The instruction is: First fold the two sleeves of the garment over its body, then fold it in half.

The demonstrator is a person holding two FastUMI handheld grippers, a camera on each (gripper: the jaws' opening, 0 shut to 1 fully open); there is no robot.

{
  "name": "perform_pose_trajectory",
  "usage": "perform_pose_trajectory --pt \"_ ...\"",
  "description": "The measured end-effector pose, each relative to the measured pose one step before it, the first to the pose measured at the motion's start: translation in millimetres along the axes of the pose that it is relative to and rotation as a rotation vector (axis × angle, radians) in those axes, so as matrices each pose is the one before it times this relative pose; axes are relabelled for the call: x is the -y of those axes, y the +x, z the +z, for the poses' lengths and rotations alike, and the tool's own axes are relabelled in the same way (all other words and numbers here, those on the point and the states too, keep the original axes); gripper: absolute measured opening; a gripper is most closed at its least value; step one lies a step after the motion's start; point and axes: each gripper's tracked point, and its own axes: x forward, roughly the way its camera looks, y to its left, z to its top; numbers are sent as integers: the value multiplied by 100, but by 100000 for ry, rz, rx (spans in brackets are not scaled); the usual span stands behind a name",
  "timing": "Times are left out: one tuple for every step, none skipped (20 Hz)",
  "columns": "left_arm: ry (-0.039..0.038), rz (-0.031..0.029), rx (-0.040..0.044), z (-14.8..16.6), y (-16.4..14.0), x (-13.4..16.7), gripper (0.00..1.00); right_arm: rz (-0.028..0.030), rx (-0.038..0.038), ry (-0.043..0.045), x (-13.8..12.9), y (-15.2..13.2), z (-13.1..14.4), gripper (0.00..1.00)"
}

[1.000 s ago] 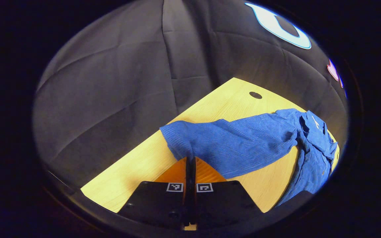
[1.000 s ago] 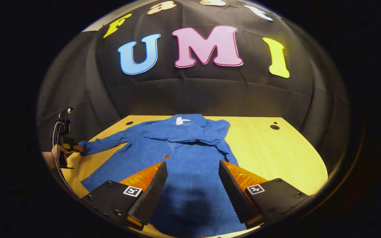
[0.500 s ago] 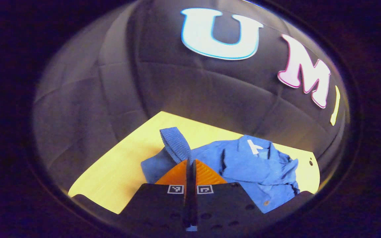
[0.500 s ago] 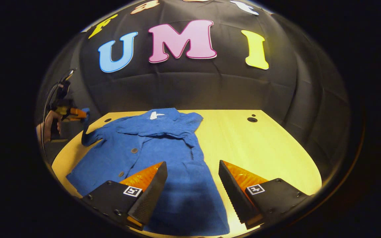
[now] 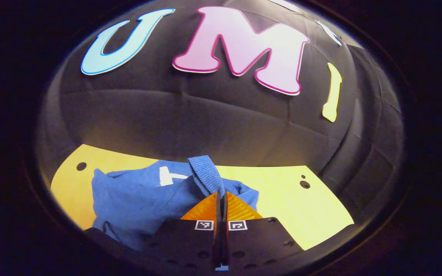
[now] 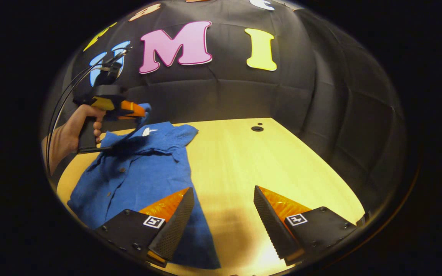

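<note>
Your shirt (image 6: 136, 172) is lying lengthwise, collar toward the wall, on the table (image 6: 267, 161). Your left gripper (image 5: 221, 195) is pinching the sleeve cuff (image 5: 205, 174) above it; your right gripper (image 6: 221, 214) is hovering wide open, holding nothing.

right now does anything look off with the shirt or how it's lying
Nothing damaged. The blue shirt lies rumpled near the table's left side, collar area bunched, one sleeve cuff lifted off it, pinched in the left gripper. The right gripper hangs open over bare wood.
</note>
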Motion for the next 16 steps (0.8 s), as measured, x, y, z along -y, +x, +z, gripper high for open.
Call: perform_pose_trajectory --pt "2477 1079 -560 -458 450 1599 0 -1722 366 -513 1010 -191 134 99" --pt "2308 -1508 -1682 -860 638 1586 0 -1093 160 954 702 -129 131 99" --pt "1282 -4109 -4779 -1203 364 1707 24 -562 58 2069 515 -247 -46 99" --pt "-747 -2077 -3579 -1001 -261 1167 44 -169 -157 2443 193 -163 -119 99" --pt "-682 -905 -453 -393 505 424 63 221 -622 2195 -93 -90 -311 99" --pt "-202 -603 1086 -164 -412 -108 83 515 -1350 1303 -234 -91 -593 99" --pt "5 -221 1018 -158 -1119 -447 83 431 -2630 792 -298 -72 -832 98" --pt "486 -211 478 -402 -1492 -501 83 1698 -2975 1069 -607 -49 -871 98" --pt "1196 741 41 -683 -1624 -914 83 1913 -2486 1059 -797 -13 -736 98" --pt "1965 1536 524 -711 -1859 -1296 83 1412 -1931 491 -779 118 -576 98" --pt "2023 1793 317 -893 -1767 -1446 83 1055 -1731 -258 -628 -9 -586 98" --pt "1614 1914 -342 -1332 -2025 -1631 83 482 -1767 -751 -552 32 -469 98" --pt "1049 1734 -1436 -1740 -2214 -1737 83 375 -2472 -604 -498 250 -670 98" --pt "131 1698 -2044 -2034 -2267 -1906 83 1165 -3740 -344 -667 149 -895 98" --pt "-367 2288 -2908 -2311 -2291 -2078 83 983 -2371 440 -573 97 -671 98" --pt "-383 3094 -3607 -2536 -2136 -2500 82 608 -2246 534 -446 127 -484 99"
